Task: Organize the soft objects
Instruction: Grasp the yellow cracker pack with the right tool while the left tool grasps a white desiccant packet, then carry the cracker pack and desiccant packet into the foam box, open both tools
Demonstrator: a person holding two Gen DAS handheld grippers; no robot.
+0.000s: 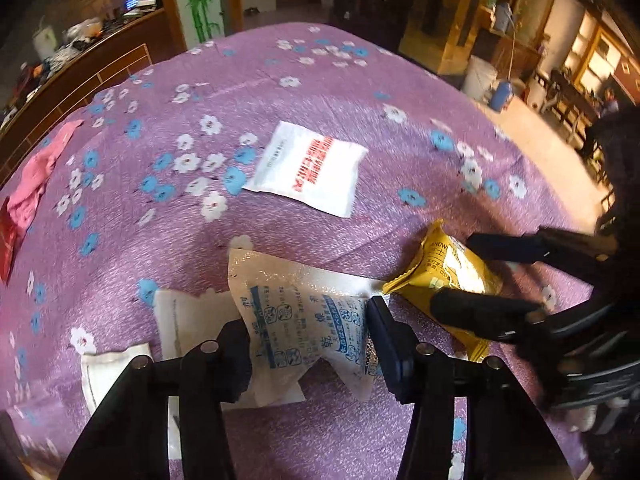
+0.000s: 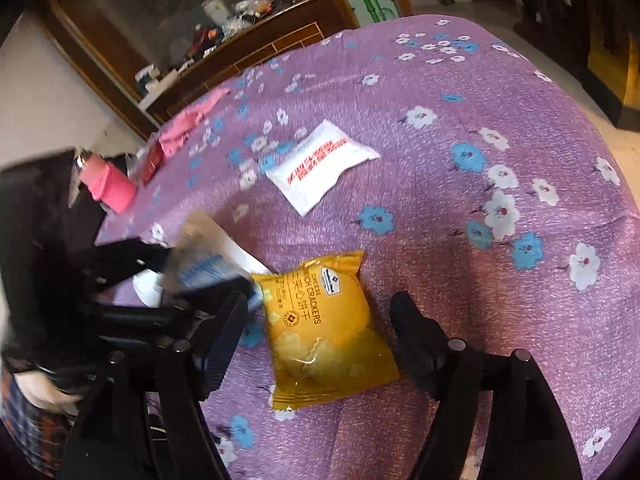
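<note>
My left gripper (image 1: 308,340) is shut on a white pouch with blue print (image 1: 304,320) and holds it just above the purple flowered cloth (image 1: 360,92); the pouch also shows blurred in the right wrist view (image 2: 208,264). My right gripper (image 2: 320,328) is open, its fingers on either side of a yellow cheese cracker packet (image 2: 324,328) that lies flat on the cloth; the packet also shows in the left wrist view (image 1: 452,268). A white packet with red print (image 1: 308,168) lies further back, also in the right wrist view (image 2: 320,164).
Two white pouches (image 1: 188,320) lie on the cloth under my left gripper. A pink cloth (image 1: 36,172) and a red packet (image 1: 8,236) lie at the left edge. A pink bottle (image 2: 108,180) stands beyond that edge. A wooden counter (image 2: 248,52) runs behind.
</note>
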